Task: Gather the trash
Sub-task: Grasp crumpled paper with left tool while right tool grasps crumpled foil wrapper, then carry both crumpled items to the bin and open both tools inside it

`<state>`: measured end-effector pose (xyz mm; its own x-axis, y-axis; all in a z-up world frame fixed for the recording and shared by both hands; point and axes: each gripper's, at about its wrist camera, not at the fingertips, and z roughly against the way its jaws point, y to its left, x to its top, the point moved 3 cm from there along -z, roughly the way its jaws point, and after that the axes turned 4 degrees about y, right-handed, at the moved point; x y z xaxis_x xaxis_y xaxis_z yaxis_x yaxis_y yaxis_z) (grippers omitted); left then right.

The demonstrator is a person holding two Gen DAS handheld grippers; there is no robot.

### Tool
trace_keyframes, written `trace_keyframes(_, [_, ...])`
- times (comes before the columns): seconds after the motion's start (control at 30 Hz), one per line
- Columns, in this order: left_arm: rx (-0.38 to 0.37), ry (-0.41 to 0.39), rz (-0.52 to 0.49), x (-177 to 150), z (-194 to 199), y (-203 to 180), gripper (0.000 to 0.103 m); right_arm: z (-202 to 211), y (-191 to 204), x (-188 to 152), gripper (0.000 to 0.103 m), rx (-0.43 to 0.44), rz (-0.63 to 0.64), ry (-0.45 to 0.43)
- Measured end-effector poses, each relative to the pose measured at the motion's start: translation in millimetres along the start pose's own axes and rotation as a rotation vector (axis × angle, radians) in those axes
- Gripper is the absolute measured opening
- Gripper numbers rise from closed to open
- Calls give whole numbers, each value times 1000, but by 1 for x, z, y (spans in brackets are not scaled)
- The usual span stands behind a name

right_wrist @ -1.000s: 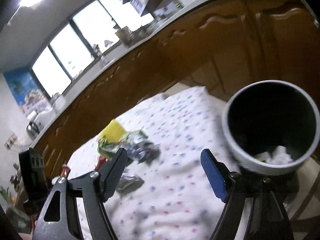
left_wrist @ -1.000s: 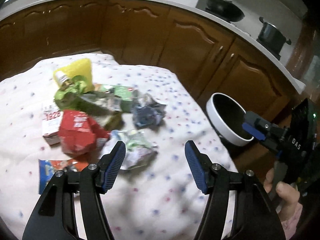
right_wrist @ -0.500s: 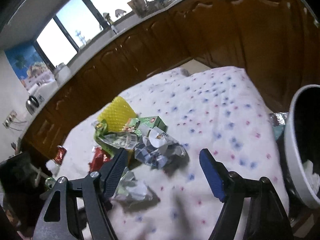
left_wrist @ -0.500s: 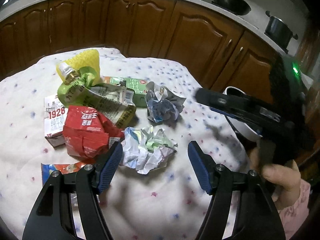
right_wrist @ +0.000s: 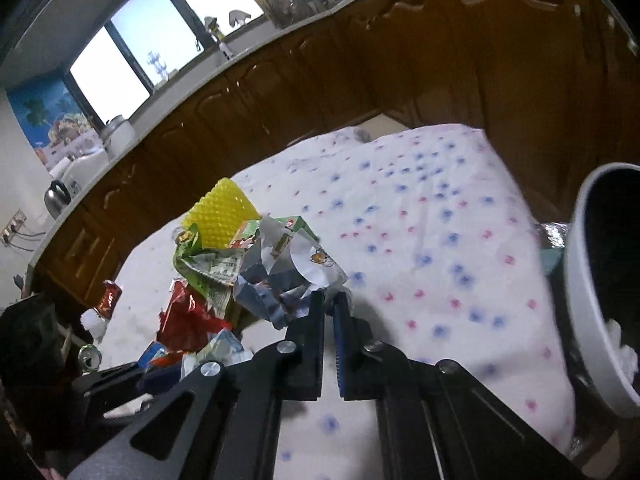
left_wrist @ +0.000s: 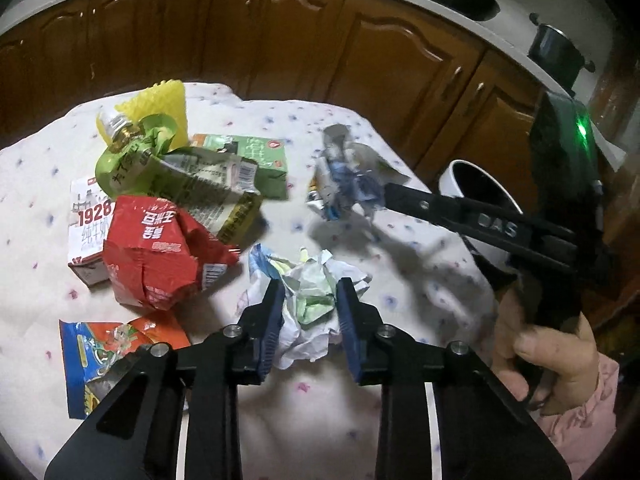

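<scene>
On the surface (left_wrist: 400, 420): two crumpled wads, both being pinched.
Left claw (left_wrist: 310, 304): jaws have just closed on the pale paper wad (left_wrist: 308, 300).
Right claw (right_wrist: 328, 304): jaws just closed, nipping the silver-blue wrapper (right_wrist: 280, 280).
Bin (right_wrist: 592, 300): off to the right; right claw nearer.

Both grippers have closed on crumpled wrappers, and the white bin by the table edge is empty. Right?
Not quite. The white bin is not empty: the right wrist view shows white crumpled paper inside. Left gripper and right gripper do grip wrappers.
</scene>
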<state>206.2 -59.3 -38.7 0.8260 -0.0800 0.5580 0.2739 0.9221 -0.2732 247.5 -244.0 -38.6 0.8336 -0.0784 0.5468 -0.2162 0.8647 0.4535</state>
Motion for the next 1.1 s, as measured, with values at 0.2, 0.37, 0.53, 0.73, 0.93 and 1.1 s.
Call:
trace_keyframes(0.2, [-38,-8,-7,-3,6,-14,25,38,-13,-11,4,-19,-23,-57])
trace_keyframes(0.37, [-71,-28,-23,-1,13,-29,25,67,-23,-16,4,-41,-39,-106])
trace_keyframes(0.53, [-92,-43,-44,7,18,-45,25,94,-34,-22,4,-102,-41,-154])
trace_keyframes(0.73, [-121,-43,-63,13,15,-64,25,116,-52,-31,4,-131,-70,-184])
trace_keyframes(0.93, [-137,-35,-91,16,9,-84,25,132,-73,-40,4,-164,-105,-201])
trace_keyframes(1.1, [-153,-23,-115,21,3,-101,25,145,-90,-47,4,-198,-138,-220])
